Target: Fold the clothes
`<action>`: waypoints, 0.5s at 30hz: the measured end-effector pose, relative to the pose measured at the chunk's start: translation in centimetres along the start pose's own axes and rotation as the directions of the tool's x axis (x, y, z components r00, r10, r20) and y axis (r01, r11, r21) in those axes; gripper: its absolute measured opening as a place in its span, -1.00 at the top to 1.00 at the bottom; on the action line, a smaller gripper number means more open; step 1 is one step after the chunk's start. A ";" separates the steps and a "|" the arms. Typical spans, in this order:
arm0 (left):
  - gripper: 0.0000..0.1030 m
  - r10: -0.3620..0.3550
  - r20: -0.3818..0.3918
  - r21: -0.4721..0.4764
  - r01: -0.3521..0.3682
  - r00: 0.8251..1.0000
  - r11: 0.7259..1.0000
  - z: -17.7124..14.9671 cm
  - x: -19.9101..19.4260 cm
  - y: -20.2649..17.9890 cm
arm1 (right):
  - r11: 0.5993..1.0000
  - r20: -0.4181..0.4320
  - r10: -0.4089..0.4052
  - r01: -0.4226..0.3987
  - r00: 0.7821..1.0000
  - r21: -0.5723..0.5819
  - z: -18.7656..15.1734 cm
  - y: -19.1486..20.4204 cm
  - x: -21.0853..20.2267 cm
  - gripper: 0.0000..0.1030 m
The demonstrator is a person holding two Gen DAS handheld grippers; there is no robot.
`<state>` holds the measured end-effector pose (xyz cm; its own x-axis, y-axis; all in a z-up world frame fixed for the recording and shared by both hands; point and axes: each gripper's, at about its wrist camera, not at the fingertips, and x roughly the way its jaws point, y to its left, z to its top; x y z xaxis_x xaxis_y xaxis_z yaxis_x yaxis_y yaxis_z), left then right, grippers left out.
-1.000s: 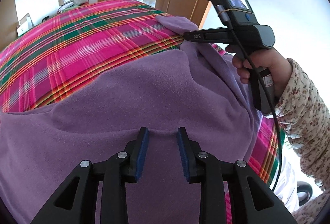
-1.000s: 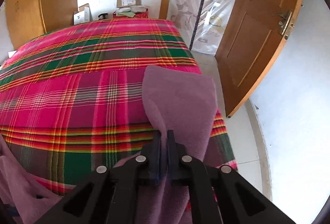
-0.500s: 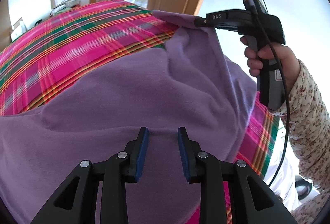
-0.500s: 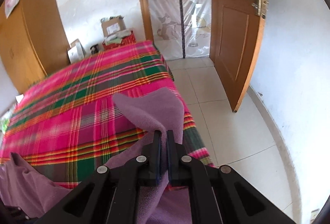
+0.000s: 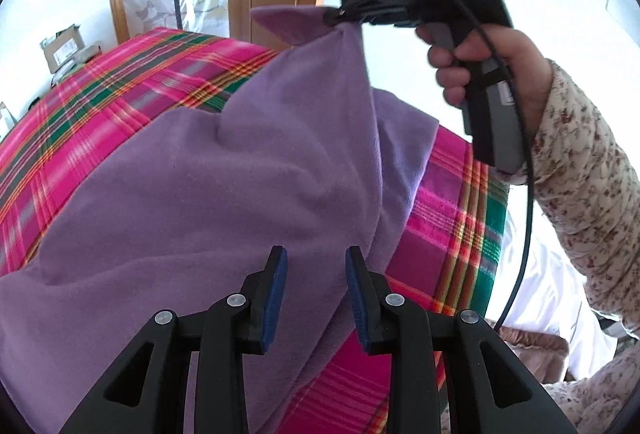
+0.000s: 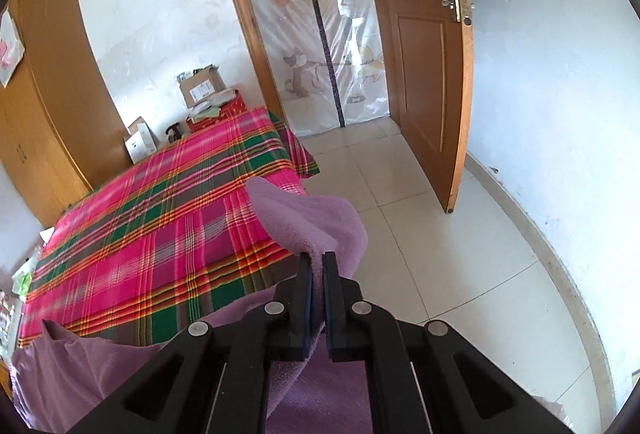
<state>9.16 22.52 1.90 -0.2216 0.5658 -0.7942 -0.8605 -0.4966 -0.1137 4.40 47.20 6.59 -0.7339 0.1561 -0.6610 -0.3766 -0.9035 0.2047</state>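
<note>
A purple fleece garment [image 5: 208, 194] lies on a bed with a pink plaid cover [image 5: 100, 102]. My right gripper [image 6: 317, 262] is shut on a corner of the garment [image 6: 308, 222] and holds it high above the bed's right edge; the gripper also shows in the left wrist view [image 5: 336, 19]. The cloth hangs from it in a taut ridge down to the bed. My left gripper [image 5: 316, 262] is open and empty, its blue pads just above the garment's near part.
The plaid bed [image 6: 160, 218] runs to the far wall, with cardboard boxes [image 6: 200, 90] behind it. A wooden wardrobe [image 6: 44, 114] stands at the left. An open wooden door [image 6: 432, 66] and tiled floor [image 6: 440, 254] lie to the right.
My right gripper has lifted the garment corner higher and nearer, pulling the cloth up off the bed. My left gripper stays open over the garment.
</note>
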 end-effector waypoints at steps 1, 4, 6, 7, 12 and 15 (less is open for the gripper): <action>0.39 0.002 0.001 0.003 -0.002 1.000 1.000 0.0 0.0 -0.1 | 1.000 0.005 0.000 0.000 1.000 0.003 0.0 -0.1 -0.3 0.91; 0.39 0.016 0.001 0.021 -0.016 1.000 1.000 0.2 0.1 -0.5 | 1.000 0.027 -0.007 0.007 1.000 0.019 0.1 -0.4 -1.0 0.91; 0.39 0.030 -0.001 0.026 -0.030 1.000 0.999 0.2 0.4 -0.6 | 0.999 0.042 -0.007 0.005 0.999 0.039 0.0 -0.8 -1.6 0.91; 0.39 0.037 -0.001 0.029 -0.037 0.999 0.999 0.2 0.5 -0.6 | 0.999 0.048 -0.007 0.005 0.999 0.044 -0.1 -0.9 -1.8 0.91; 0.39 0.079 -0.006 0.050 -0.079 0.997 0.996 0.0 0.9 -1.0 | 0.996 0.074 -0.019 0.013 0.997 0.089 -0.6 -1.8 -2.9 0.91; 0.39 0.097 -0.001 0.072 -0.097 0.995 0.993 0.0 0.9 -1.3 | 0.993 0.085 -0.027 0.017 0.996 0.115 -0.8 -2.6 -3.5 0.91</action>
<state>10.11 23.68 1.36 -0.3034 0.5142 -0.8022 -0.8657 -0.5005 0.0066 8.44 48.62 7.81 -0.7689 0.2140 -0.6024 -0.4517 -0.8488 0.2750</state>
